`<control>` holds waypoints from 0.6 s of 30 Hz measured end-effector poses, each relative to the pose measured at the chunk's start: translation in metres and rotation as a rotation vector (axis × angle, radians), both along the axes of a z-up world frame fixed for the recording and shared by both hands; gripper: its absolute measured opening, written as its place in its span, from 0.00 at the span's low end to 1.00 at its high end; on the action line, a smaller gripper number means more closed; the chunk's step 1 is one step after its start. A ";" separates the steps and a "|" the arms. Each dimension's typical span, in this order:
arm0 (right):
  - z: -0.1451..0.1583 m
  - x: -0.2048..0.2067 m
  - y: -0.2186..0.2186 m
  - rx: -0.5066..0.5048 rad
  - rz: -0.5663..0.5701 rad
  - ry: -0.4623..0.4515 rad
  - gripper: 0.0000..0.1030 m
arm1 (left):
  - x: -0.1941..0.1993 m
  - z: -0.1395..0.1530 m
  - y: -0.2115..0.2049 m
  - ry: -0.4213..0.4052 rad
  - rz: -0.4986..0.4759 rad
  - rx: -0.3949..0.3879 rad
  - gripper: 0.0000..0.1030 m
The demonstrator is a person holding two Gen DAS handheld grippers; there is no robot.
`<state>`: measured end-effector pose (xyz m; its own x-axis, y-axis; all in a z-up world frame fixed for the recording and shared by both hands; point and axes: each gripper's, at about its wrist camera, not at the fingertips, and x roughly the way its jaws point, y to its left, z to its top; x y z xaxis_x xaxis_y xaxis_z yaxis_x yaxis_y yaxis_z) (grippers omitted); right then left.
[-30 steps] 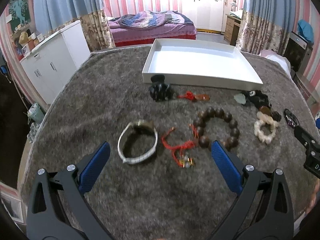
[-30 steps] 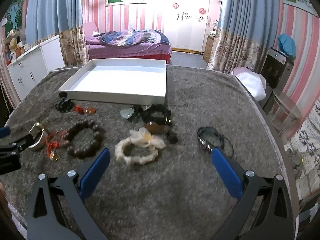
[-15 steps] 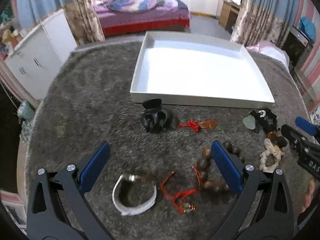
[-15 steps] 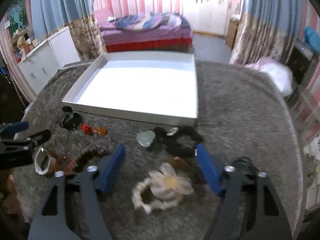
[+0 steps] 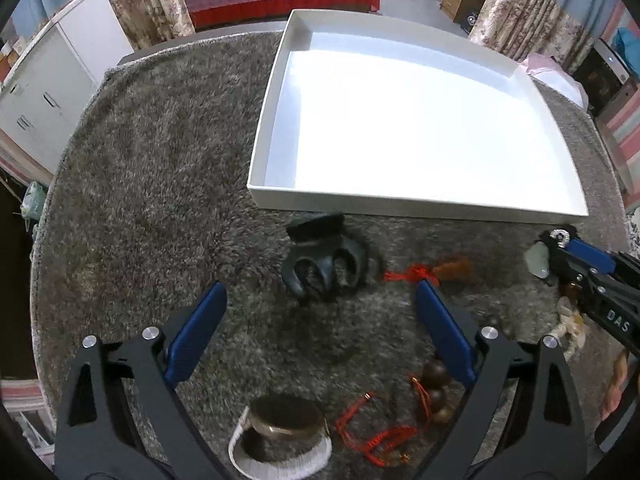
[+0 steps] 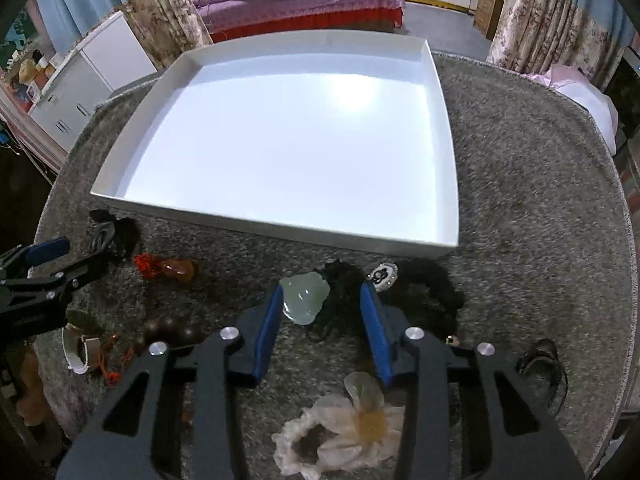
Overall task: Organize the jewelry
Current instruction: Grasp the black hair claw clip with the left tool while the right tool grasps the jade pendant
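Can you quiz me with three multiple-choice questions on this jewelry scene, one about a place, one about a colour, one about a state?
1. Where does the black hair claw lie?
A. Inside the white tray
B. On the grey rug just in front of the tray's near wall
C. On the bed

2. What colour are the pads on the left hand-held gripper?
A. Blue
B. Yellow
C. Green

3. What is the state of the white tray?
A. Heaped with bracelets
B. Covered by a lid
C. Holding no jewelry yet

Answers: 1 B, the claw sits on the grey rug, outside the tray wall. 2 A, both pads show blue in the left wrist view. 3 C, its floor is bare white in both views, with all the jewelry lying on the rug.
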<state>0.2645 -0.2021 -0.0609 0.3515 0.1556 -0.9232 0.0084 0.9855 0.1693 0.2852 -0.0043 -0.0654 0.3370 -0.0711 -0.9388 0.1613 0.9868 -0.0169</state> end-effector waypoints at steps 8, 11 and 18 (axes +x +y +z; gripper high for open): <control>-0.013 0.011 -0.002 0.009 -0.040 0.031 0.40 | 0.022 -0.019 -0.007 0.013 0.006 0.046 0.91; -0.017 0.012 0.000 0.012 -0.049 0.036 0.42 | 0.030 -0.023 -0.010 0.009 0.001 0.056 0.87; -0.017 0.014 0.008 -0.032 -0.047 0.019 0.42 | 0.046 -0.043 -0.016 0.045 -0.006 0.058 0.73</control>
<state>0.2784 -0.1942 -0.0782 0.3405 0.1094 -0.9338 0.0581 0.9889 0.1371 0.3314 -0.0204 -0.1083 0.2943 -0.0183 -0.9555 0.1671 0.9854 0.0326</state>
